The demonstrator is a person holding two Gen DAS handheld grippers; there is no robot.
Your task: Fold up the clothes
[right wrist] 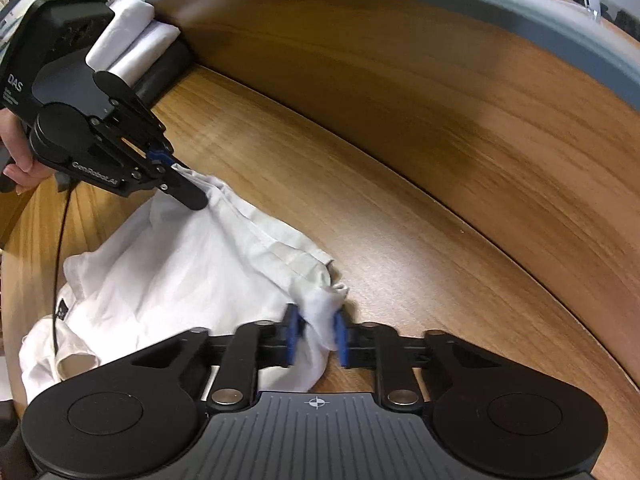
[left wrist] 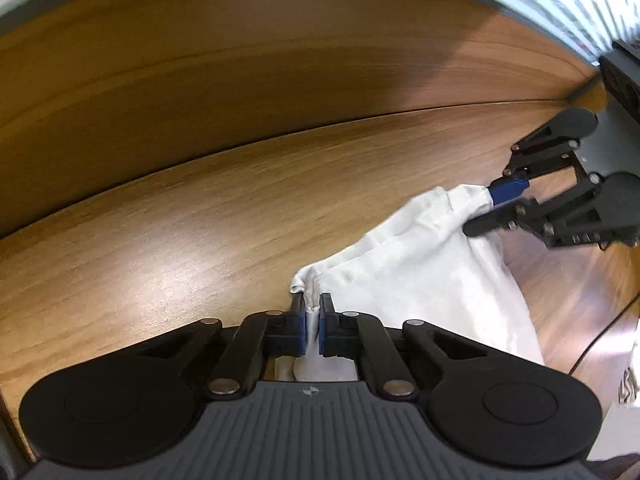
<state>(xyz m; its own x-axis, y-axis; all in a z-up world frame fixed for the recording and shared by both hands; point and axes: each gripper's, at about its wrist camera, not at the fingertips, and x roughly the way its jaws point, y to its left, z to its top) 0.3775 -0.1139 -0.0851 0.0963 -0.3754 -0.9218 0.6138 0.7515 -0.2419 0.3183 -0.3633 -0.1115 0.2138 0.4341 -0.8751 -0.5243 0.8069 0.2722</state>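
While the white garment (right wrist: 188,276) lay bunched on the wooden tabletop (left wrist: 168,240), little else crowded it. At the far left of the right wrist view a stack of folded white cloth (right wrist: 132,40) sat against the wooden back panel (right wrist: 440,92), resting on something dark that I could not make out, and a thin black cable (right wrist: 59,264) trailed down across the garment's left part. A person's hand (right wrist: 16,148) gripped the body of the left gripper (right wrist: 178,174) there. Nothing lay between the two grippers but the cloth itself, and the bare table beyond them was open up to the panel.

The left gripper (left wrist: 313,320) was pinched together on one corner of the garment's upper edge (left wrist: 304,288), its blue pads tight on a thin fold. The right gripper (right wrist: 316,334) was clamped on the other end of that edge, a thicker wad of fabric filling the narrow gap between its pads. The gathered edge ran as the garment's long line from the left gripper, farther off, down to the right gripper, nearer, with the rest of the cloth slumping toward the near left in loose folds.
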